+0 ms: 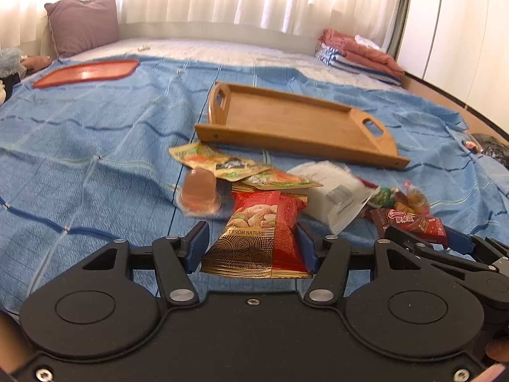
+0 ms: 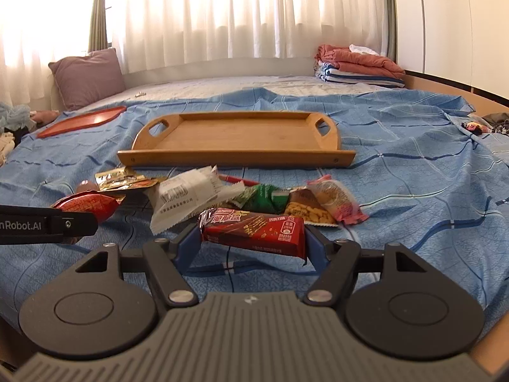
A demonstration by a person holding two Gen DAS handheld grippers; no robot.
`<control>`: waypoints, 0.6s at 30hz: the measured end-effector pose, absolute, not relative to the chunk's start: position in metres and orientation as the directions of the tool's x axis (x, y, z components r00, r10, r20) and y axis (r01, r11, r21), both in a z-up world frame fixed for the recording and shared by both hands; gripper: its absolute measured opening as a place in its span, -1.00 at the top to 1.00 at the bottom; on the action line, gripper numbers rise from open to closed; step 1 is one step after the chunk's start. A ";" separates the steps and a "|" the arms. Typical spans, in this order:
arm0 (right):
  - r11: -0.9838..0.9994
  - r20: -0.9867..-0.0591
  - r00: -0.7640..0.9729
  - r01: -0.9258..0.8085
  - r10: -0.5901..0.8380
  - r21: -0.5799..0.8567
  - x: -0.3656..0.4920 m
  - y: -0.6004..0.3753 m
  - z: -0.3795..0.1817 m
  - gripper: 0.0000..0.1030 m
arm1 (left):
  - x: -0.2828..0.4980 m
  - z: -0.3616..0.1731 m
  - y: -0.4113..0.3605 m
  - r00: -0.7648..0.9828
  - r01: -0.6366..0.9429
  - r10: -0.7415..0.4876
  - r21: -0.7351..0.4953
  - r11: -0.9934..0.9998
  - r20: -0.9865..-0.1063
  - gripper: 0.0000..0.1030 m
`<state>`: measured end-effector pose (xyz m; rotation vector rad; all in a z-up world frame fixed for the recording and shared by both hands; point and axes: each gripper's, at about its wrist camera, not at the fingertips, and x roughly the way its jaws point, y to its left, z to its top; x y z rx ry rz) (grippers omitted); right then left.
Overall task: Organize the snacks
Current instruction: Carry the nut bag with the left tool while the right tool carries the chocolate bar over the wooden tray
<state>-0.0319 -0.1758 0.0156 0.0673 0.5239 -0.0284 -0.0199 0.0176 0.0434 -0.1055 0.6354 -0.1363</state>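
Jaws, 2 sets, both pinching a snack.

Item 1: left gripper (image 1: 253,243), blue pads pressed on the 2 long sides of the red and gold nut packet (image 1: 259,232). Packet held clear of the bed, at near centre of the left wrist view. Long axis runs near to far along the fingers; gold end nearest the camera, red end pointing toward the wooden tray (image 1: 296,124).

Item 2: right gripper (image 2: 251,243), pads closed on the 2 ends of the red chocolate bar (image 2: 253,230). Bar held above the blue bedspread (image 2: 413,191), near centre of the right wrist view. Long axis runs left to right across the fingers, right end tilted slightly lower; printed face up.

Item 3: loose pile between grippers and tray: jelly cup (image 1: 198,192), orange sachets (image 1: 222,162), white packet (image 2: 187,197), green packet (image 2: 264,195), biscuit packet (image 2: 310,211), pink-edged packet (image 2: 334,200).

Item 4: wooden tray, far of the pile, nothing in it, long side facing the grippers. Red tray (image 2: 82,121) at far left.

Handling note, judged: carry both snacks over the tray's near wall before lowering; keep them apart, left item to the left half. Set each flat, long axes parallel, then spread the pads. Foil is slippery, so the grip should stay firm.
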 end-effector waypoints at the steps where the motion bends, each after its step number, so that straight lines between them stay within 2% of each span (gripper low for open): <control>1: 0.997 -0.494 0.869 0.047 -0.012 0.059 -0.033 -0.177 0.018 -0.39 | -0.022 0.047 0.018 0.804 0.097 -0.158 -0.135 0.986 -0.573 -0.09; 11: 0.993 -0.447 0.894 0.077 -0.030 0.088 -0.033 -0.195 0.038 -0.39 | -0.036 0.084 0.013 0.860 0.154 -0.198 -0.130 0.979 -0.470 -0.09; 18: 0.992 -0.424 0.905 0.074 -0.023 0.105 -0.022 -0.206 0.048 -0.39 | -0.019 0.100 0.013 0.870 0.173 -0.218 -0.141 0.975 -0.442 -0.09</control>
